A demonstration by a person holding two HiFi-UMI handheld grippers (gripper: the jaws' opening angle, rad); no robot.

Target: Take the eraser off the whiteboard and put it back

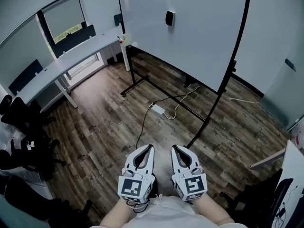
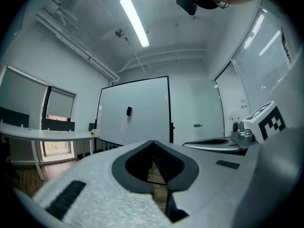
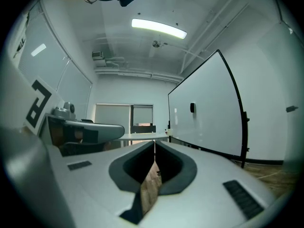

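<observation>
The eraser [image 1: 169, 18] sits high on the whiteboard [image 1: 199, 32], a small dark block clinging to the upright white face. Since nothing props it from below, it probably holds there by a magnet. That would suit the task, as it could be pulled straight off and pressed back on the same spot.

The left tool [image 1: 149, 147] and the right tool [image 1: 175, 148] are held side by side, close to the person's body and well short of the whiteboard, both aimed level toward it. Each has its jaws shut tip to tip with nothing between them. Judging by this, the approach has not started, and a tool must open before it can take the eraser.

The whiteboard stands on a dark rolling frame on the wooden floor [image 1: 109, 127]. A power strip [image 1: 157, 109] and its cord lie on the floor in front of it, in the path between the person and the whiteboard, so they could be a tripping risk. A long curved table [image 1: 71, 56] runs to the left of the whiteboard.

No brand or readable writing shows. The whiteboard is blank, and the cubes [image 1: 133, 186] on the tools carry only black-and-white square patterns.
</observation>
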